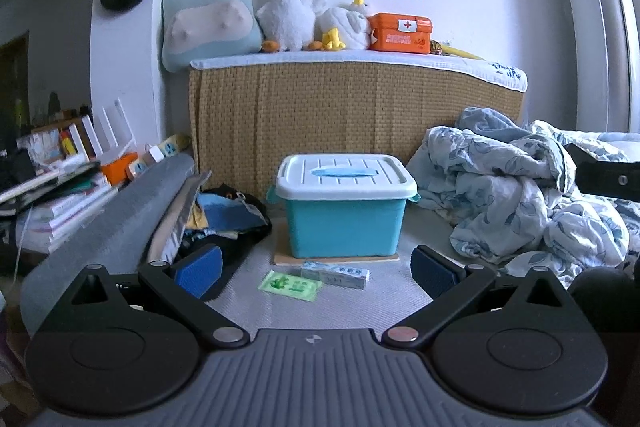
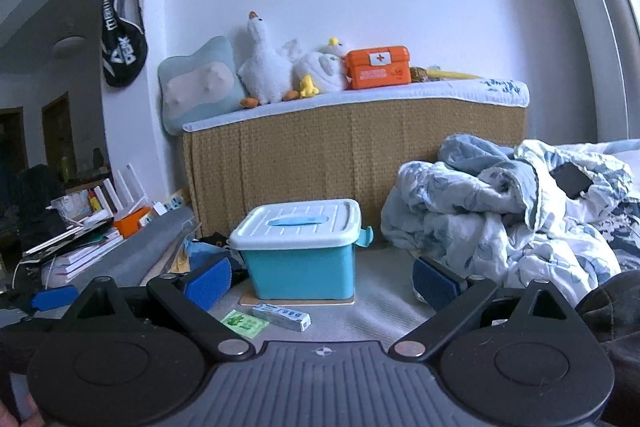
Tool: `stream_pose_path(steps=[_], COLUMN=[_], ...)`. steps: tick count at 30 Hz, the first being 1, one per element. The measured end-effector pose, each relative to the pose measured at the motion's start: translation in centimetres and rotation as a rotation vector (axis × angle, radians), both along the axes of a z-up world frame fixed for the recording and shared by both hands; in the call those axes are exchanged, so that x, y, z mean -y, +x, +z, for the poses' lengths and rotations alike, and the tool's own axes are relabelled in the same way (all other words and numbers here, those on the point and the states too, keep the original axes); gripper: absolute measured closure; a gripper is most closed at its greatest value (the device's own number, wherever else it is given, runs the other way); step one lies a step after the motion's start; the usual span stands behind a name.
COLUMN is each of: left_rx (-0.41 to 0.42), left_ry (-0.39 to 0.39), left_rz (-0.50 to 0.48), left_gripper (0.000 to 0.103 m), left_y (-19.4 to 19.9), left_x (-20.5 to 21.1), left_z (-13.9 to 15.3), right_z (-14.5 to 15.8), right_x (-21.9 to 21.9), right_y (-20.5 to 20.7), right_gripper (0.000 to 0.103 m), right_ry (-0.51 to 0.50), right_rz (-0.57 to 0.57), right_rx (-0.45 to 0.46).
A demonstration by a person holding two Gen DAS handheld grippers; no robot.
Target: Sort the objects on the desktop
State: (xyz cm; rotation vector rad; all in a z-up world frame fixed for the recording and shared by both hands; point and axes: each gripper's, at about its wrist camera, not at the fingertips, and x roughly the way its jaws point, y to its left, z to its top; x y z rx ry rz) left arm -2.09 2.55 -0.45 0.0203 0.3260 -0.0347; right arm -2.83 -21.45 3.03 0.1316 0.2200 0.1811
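A teal storage box with a shut white lid [image 1: 344, 203] stands on a thin board on the grey mat; it also shows in the right wrist view [image 2: 298, 251]. In front of it lie a green packet [image 1: 290, 285] and a small white carton [image 1: 335, 275], seen too in the right wrist view as the packet [image 2: 245, 323] and carton [image 2: 282, 315]. My left gripper [image 1: 316, 267] is open and empty, just short of both items. My right gripper [image 2: 322, 281] is open and empty, a little farther back and to the right.
A crumpled blue-white quilt [image 1: 520, 187] fills the right side. Folded clothes [image 1: 224, 215], a grey rolled mat [image 1: 108, 223] and stacked books [image 1: 52, 195] lie on the left. A woven headboard [image 1: 352, 115] with plush toys and an orange first-aid box [image 1: 400, 31] stands behind.
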Motion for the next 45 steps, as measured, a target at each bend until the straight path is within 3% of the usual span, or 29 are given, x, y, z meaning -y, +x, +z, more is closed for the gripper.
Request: stream_pose_path(steps=[13,25,32,45], left_rx=[-0.002,0.001,-0.008,-0.029], left_ry=[0.003,-0.009,0.007,0.019], left_rz=[0.002,0.014,0.019,0.018], left_gripper=[0.000,0.000,0.000,0.000], left_y=[-0.3,0.3,0.3,0.2], left_x=[0.2,-0.1,0.2,0.1], left_z=[0.0,0.3,0.0,-0.3], right_z=[1.0,0.2,-0.5,-0.6], right_x=[0.0,-1.3,0.1,-0.8], right_y=[-0.8,-1.0,0.8,0.7], right_gripper=[0.003,0.003,0.003,0.003], right_ry=[0.009,-0.063,-0.034,-0.060], right_rz=[0.034,0.033,0.014,0.046], right_rx=[0.010,0.029,-0.027,-0.014])
